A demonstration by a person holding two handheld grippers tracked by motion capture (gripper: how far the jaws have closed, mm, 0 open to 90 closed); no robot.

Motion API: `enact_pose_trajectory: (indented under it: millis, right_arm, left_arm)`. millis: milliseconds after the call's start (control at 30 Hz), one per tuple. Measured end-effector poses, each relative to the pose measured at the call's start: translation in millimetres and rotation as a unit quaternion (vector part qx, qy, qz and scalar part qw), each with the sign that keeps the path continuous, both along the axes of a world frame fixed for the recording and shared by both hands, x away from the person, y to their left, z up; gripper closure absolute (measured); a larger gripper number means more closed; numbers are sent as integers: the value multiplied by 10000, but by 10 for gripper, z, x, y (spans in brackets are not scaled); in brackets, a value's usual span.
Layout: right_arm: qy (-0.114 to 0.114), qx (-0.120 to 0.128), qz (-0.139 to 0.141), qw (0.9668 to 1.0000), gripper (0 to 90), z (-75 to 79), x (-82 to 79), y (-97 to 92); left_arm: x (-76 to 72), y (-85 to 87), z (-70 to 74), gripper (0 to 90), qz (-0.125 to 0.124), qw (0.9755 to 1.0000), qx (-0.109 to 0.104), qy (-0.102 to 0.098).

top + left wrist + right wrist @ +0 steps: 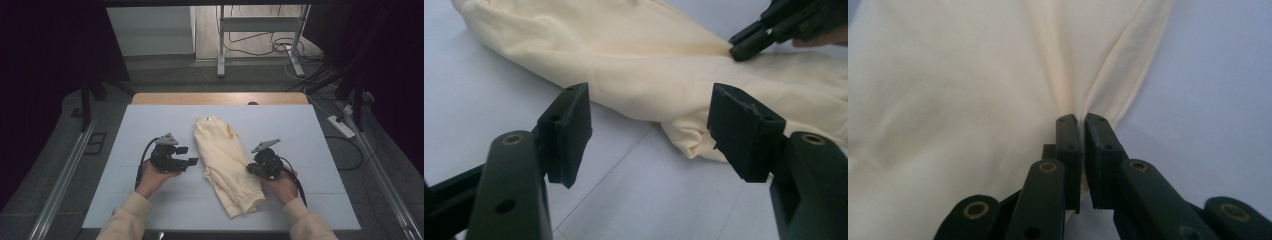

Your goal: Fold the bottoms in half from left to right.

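Tabletop [150, 200]: pale, board-like surface with faint seams, wooden strip along the far edge.

Garment [226, 162]: cream-yellow, a sweatshirt or similar, folded into a long narrow bundle. Lies near the middle of the tabletop, running from a collar-like end pointing at the far edge down to a ribbed end close to the near edge, angled slightly toward the near right corner. Layers bunch and overlap along its left flank, seen close in the left gripper view [624, 75].

Right claw [251, 169]: at the garment's right edge, about midway along. In the right gripper view the jaws stand almost together with a thin pinch of cloth between them, creases radiating up from the pinch [1081, 122]. Reads as holding the garment's edge.

Left claw [192, 156]: just beside the garment's left flank, not touching. Jaws stand wide with bare tabletop between them; the cloth lies just ahead [646, 135].

Step in hand, as I judge it: securing the grip for a fold or spread; one side is gripped, the other isn't yet.

Next move likely calls for: left claw going forward onto the nearest fold, low enough to catch cloth, then closing. The right pinch looks thin, so lift gently or it may slip.
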State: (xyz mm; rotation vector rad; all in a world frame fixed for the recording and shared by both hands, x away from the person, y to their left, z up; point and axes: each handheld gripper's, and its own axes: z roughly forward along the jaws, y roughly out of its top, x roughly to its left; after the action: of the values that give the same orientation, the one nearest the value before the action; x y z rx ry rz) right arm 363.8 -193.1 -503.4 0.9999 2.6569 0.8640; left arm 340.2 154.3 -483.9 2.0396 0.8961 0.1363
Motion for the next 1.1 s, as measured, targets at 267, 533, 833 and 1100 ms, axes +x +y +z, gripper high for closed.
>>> enact_pose_trajectory:
  millis: [267, 533, 833, 1100]
  right_arm:
    - [-2, -70, 88, 9999, 821, -40, -38, 64]
    - [-513, 301, 197, 9980, 509, 242, -186, 125]
    - [-600, 535, 874, 9929, 397, 360, -404, 326]
    - [-398, 564, 1043, 9922, 390, 330, -449, 416]
  left_arm:
    - [2, -12, -9, 337, -9, 10000, 39, 5]
    - [6, -5, -9, 335, 1, 10000, 40, -10]
    - [2, -4, -5, 329, -6, 10000, 51, -23]
    - [-9, -41, 4, 328, -32, 9999, 101, -84]
